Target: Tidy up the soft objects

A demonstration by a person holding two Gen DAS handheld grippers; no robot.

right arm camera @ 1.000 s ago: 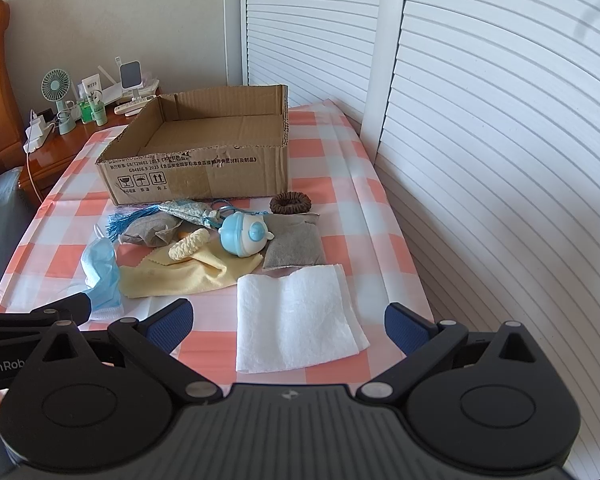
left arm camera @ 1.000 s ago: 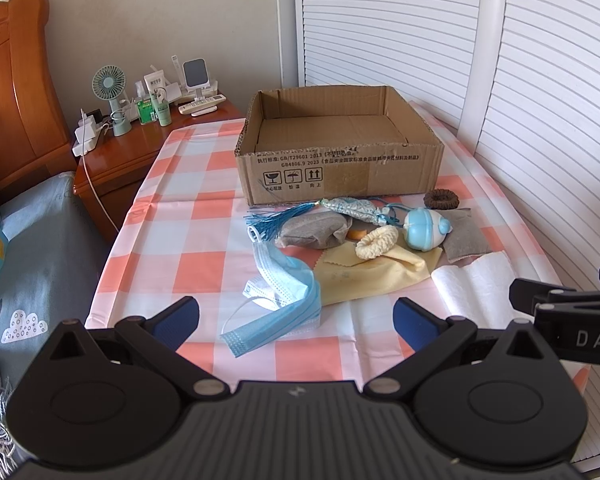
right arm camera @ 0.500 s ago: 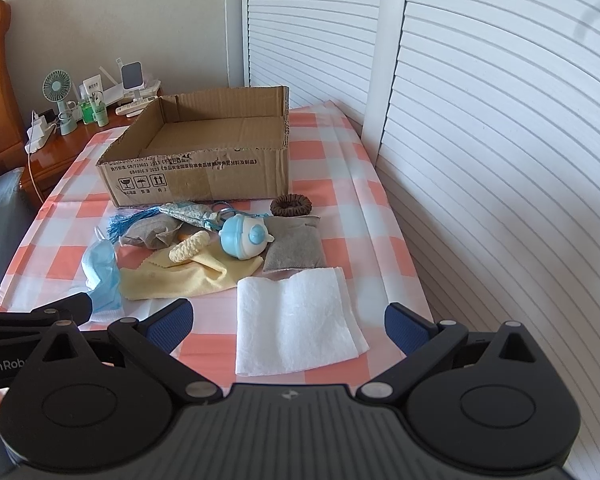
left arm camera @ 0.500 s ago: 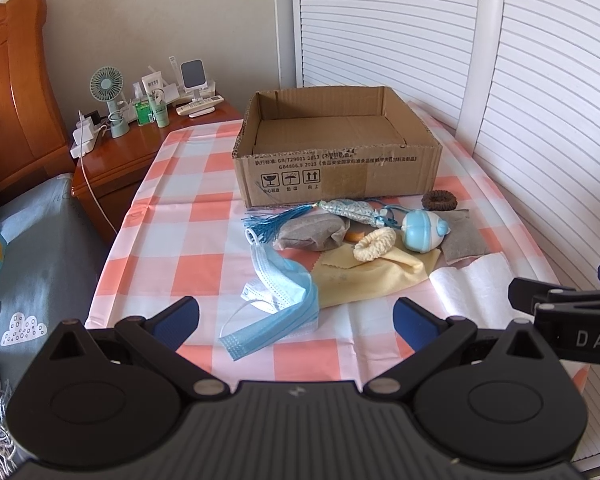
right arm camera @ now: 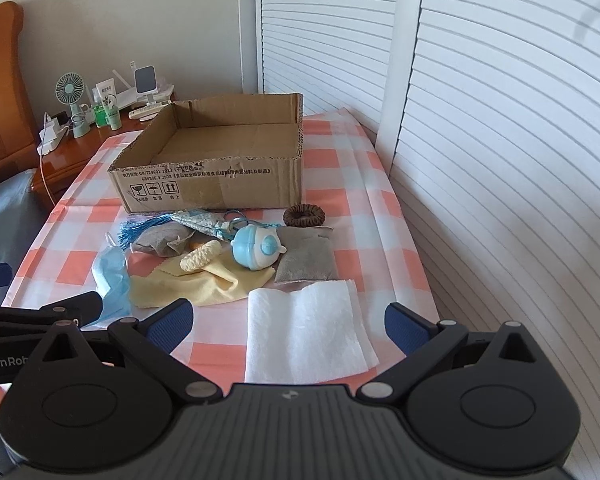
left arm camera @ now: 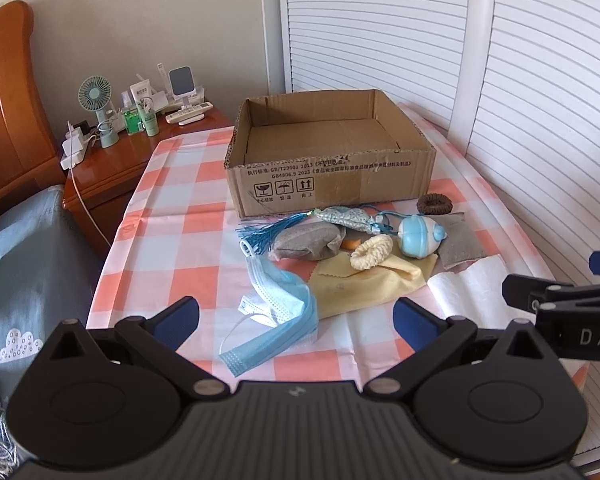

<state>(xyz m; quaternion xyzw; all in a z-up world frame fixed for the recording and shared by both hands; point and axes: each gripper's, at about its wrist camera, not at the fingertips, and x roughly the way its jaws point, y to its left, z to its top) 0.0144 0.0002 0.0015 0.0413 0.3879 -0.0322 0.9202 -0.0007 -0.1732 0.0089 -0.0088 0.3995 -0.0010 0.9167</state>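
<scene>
An empty cardboard box [left arm camera: 332, 168] [right arm camera: 220, 176] stands on the checked tablecloth. In front of it lie a blue face mask [left arm camera: 278, 300] [right arm camera: 110, 276], a yellow cloth [left arm camera: 364, 284] [right arm camera: 196, 284], a white tissue [right arm camera: 304, 336] [left arm camera: 468, 284], a blue round toy [left arm camera: 418, 236] [right arm camera: 256, 246], a cream scrunchie [left arm camera: 371, 251], a brown scrunchie [right arm camera: 304, 215], two grey pouches [left arm camera: 310, 238] [right arm camera: 306, 260] and a tasselled sachet [left arm camera: 340, 216]. My left gripper [left arm camera: 296, 318] is open above the mask. My right gripper [right arm camera: 288, 320] is open above the tissue. Both are empty.
A wooden nightstand [left arm camera: 112, 168] at the far left holds a small fan [left arm camera: 96, 100], bottles and chargers. A bed [left arm camera: 24, 256] lies left of the table. White louvred doors [right arm camera: 500, 140] run close along the right edge.
Both grippers have drawn slightly back and up, so the objects sit a little farther away. Nothing on the table has moved.
</scene>
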